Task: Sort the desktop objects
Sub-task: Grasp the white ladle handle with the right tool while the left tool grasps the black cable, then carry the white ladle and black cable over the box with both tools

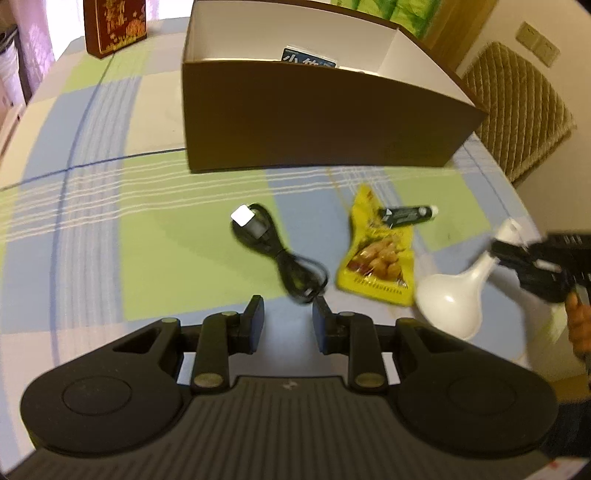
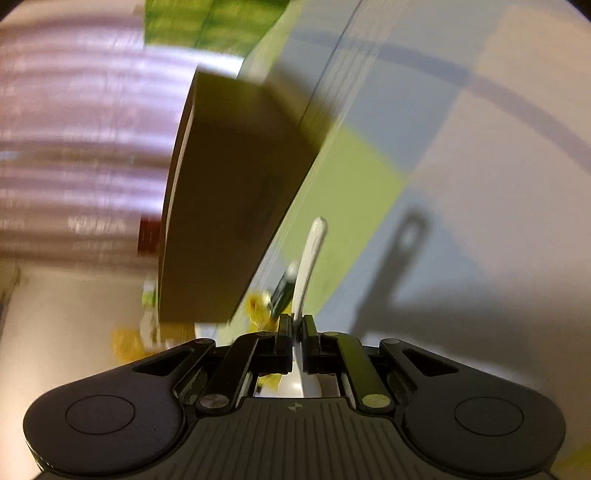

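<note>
We saw the worktop [image 1: 92, 206] covered in a checked cloth of green, blue and cream. On it stood the largest thing, a brown open-topped box [image 1: 317, 122] with a white inside. In the box lay a blue packet [image 1: 308, 59] with white Chinese characters; we could make out "小" and part of another, no more. Well to the left of the box, at the far edge, stood a dark red carton [image 1: 114, 26] with gold ornament, its print too blurred for us to read.

In front of the box lay a yellow snack pouch [image 1: 376, 251] showing a picture of nuts, its lettering illegible. A small dark tube [image 1: 408, 215] lay across the pouch's upper end. To the left of the pouch was a coiled black cable [image 1: 280, 254] with a pale plug.

To the right of the pouch, a white spoon [image 1: 454, 291] was clamped by its handle in the closed fingers of the right gripper [image 2: 297, 325], tilted, its bowl nearest the pouch.

The left gripper [image 1: 287, 308] hovered above the near end of the cable, its fingers [image 1: 255, 314] slightly apart and empty.
</note>
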`<move>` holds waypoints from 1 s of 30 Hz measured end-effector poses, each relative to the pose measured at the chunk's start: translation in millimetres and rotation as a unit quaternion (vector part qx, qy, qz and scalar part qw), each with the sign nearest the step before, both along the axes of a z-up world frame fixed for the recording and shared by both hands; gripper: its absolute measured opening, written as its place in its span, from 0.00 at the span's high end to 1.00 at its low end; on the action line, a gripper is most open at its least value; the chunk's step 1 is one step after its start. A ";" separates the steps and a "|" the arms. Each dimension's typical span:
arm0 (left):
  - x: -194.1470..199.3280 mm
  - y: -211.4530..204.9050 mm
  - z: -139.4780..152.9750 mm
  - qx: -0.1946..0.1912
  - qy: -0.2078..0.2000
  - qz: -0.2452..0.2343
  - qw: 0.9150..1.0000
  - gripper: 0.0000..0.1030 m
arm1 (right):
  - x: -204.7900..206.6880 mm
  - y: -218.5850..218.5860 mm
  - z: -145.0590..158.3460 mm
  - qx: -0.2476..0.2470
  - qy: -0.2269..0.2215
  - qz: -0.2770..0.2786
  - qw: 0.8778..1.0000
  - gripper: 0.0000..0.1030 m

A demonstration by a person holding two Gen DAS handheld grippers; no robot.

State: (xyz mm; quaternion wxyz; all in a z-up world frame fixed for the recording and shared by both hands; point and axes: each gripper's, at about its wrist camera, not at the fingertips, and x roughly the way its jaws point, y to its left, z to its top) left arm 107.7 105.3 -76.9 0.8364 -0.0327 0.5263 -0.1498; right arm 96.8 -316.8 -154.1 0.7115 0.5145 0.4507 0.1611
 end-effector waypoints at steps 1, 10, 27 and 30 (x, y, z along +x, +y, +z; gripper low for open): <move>4.5 -1.9 -2.6 -0.003 0.002 0.008 1.000 0.77 | -2.8 -9.2 1.1 -0.004 -0.001 -0.016 1.000 0.99; 48.4 -12.8 -22.6 0.016 0.008 0.068 0.998 0.74 | -13.5 -43.0 15.0 -0.032 -0.025 -0.095 0.995 0.99; 45.9 -19.1 -29.9 0.053 0.000 0.023 0.998 0.90 | -5.6 -44.3 37.4 -0.013 -0.076 -0.098 0.992 0.99; 42.8 -15.1 -26.4 0.057 -0.007 0.023 0.998 0.90 | -2.2 -44.8 42.2 -0.012 -0.079 -0.100 0.992 0.99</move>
